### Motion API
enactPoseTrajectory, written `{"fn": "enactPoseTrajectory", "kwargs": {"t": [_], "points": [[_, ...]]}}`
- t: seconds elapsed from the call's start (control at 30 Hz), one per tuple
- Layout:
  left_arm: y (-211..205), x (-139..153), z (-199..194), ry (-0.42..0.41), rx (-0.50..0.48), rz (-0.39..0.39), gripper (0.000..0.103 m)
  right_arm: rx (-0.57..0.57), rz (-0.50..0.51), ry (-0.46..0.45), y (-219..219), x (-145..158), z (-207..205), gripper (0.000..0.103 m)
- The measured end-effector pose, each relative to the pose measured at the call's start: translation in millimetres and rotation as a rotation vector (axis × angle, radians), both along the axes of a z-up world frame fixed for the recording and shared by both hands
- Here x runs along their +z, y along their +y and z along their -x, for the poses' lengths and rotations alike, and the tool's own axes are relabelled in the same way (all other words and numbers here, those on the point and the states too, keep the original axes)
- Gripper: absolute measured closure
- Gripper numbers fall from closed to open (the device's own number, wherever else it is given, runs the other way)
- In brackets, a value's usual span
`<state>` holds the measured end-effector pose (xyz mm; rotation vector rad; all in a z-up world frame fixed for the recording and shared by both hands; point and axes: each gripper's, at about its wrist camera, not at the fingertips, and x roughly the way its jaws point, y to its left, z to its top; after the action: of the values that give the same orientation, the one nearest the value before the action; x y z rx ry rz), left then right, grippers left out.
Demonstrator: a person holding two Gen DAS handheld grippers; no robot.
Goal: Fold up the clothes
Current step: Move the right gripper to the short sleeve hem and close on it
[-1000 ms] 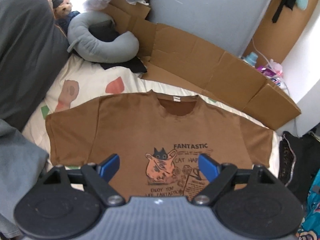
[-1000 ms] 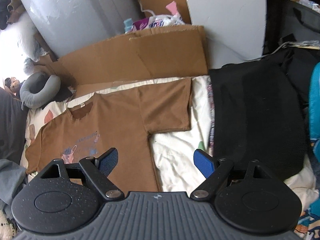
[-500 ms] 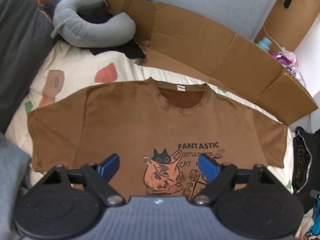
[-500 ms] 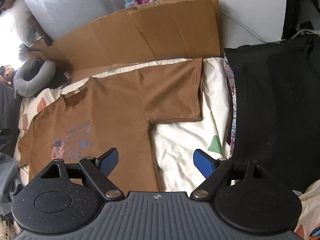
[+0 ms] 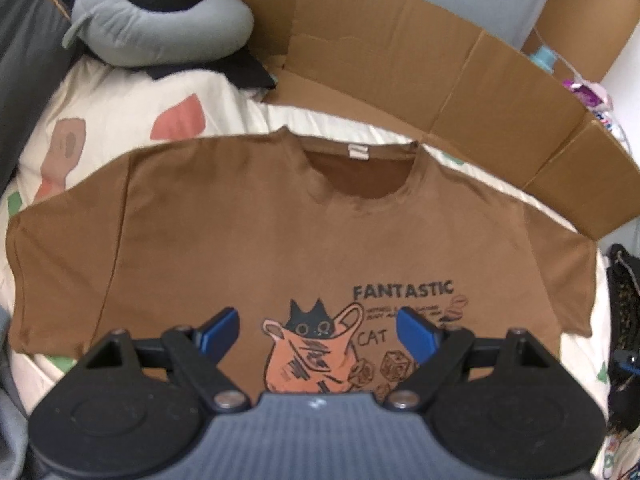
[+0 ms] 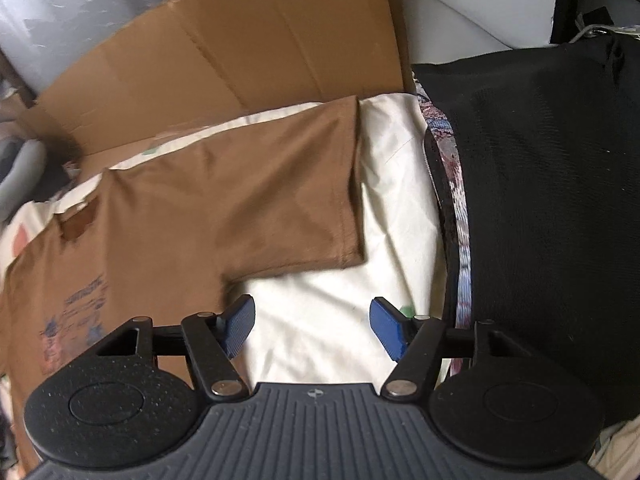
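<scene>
My left gripper [image 5: 318,330] is nearest me, its blue pads spread wide with nothing between them, poised over the cat print on the chest of the brown short-sleeved cotton T-shirt [image 5: 256,232]. My right gripper [image 6: 312,328] has its jaws closing, though the pads are still apart and grip nothing; only bare sheet shows between them, just beside the shirt's side seam below the armpit.

The shirt lies flat, face up, collar away from me, both sleeves spread, on the cream bedsheet with coloured patches [image 5: 132,112]. Just beyond my right pads its sleeve [image 6: 288,200] lies smooth on the sheet.

To the right of that sleeve, a strip of sheet away, a black mesh-textured fabric pile [image 6: 552,200] crowds the bed edge, with a patterned woven band [image 6: 456,184] along its border. At the left edge of the bed dark grey cloth [image 5: 24,48] presses in.

Further off, a flattened brown cardboard sheet [image 5: 460,92] stands along the far side of the bed, close to the collar. A grey U-shaped neck pillow [image 5: 160,36] rests at the far left corner, well apart from the shirt.
</scene>
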<state>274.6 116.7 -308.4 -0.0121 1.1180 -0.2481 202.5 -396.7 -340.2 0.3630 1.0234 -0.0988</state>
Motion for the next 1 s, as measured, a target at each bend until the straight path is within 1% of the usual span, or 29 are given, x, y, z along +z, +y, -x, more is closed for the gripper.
{"fn": "enactPoseTrajectory", "kwargs": {"t": [0.07, 0.17, 0.27, 0.33, 0.47, 0.53, 0.6, 0.63, 0.67, 0.7, 0.73, 0.77, 0.8, 0.83, 0.87, 1.0], "points": [[5, -8, -3, 0.0, 0.019, -0.006, 0.016, -0.01, 0.005, 0.012, -1, -8, -7, 0.04], [16, -19, -6, 0.006, 0.063, -0.008, 0.016, -0.031, 0.014, 0.026, -3, -19, -18, 0.041], [23, -32, -4, 0.02, 0.092, -0.01, 0.016, -0.053, 0.003, 0.028, -5, -29, -27, 0.041], [25, -41, -1, 0.031, 0.096, -0.019, 0.016, -0.067, 0.0, 0.027, -4, -36, -33, 0.041], [26, -56, 5, 0.046, 0.075, -0.051, 0.016, -0.082, -0.036, 0.055, -1, -53, -42, 0.041], [30, -66, 6, 0.073, 0.09, -0.045, 0.016, -0.106, -0.042, 0.061, -1, -56, -45, 0.042], [31, -74, 7, 0.089, 0.098, -0.063, 0.017, -0.131, -0.047, 0.065, -2, -58, -48, 0.047], [29, -76, 7, 0.087, 0.097, -0.077, 0.017, -0.143, -0.045, 0.069, -3, -59, -49, 0.053], [28, -78, 7, 0.084, 0.094, -0.089, 0.017, -0.156, -0.042, 0.073, -5, -60, -51, 0.064], [27, -78, 6, 0.08, 0.09, -0.094, 0.017, -0.168, -0.03, 0.075, -7, -60, -52, 0.07], [25, -79, 5, 0.076, 0.089, -0.093, 0.017, -0.18, -0.017, 0.077, -9, -60, -53, 0.085], [23, -79, 4, 0.074, 0.092, -0.086, 0.017, -0.192, -0.006, 0.078, -11, -60, -54, 0.095], [20, -79, 4, 0.074, 0.09, -0.079, 0.017, -0.21, -0.001, 0.08, -13, -60, -54, 0.095], [17, -79, 3, 0.073, 0.083, -0.075, 0.017, -0.223, -0.012, 0.08, -15, -60, -53, 0.099], [14, -79, 3, 0.073, 0.077, -0.071, 0.017, -0.227, -0.007, 0.076, -15, -59, -52, 0.1], [-1, -76, 5, 0.049, 0.02, -0.103, 0.017, -0.237, 0.052, 0.053, -12, -51, -48, 0.103]]}}
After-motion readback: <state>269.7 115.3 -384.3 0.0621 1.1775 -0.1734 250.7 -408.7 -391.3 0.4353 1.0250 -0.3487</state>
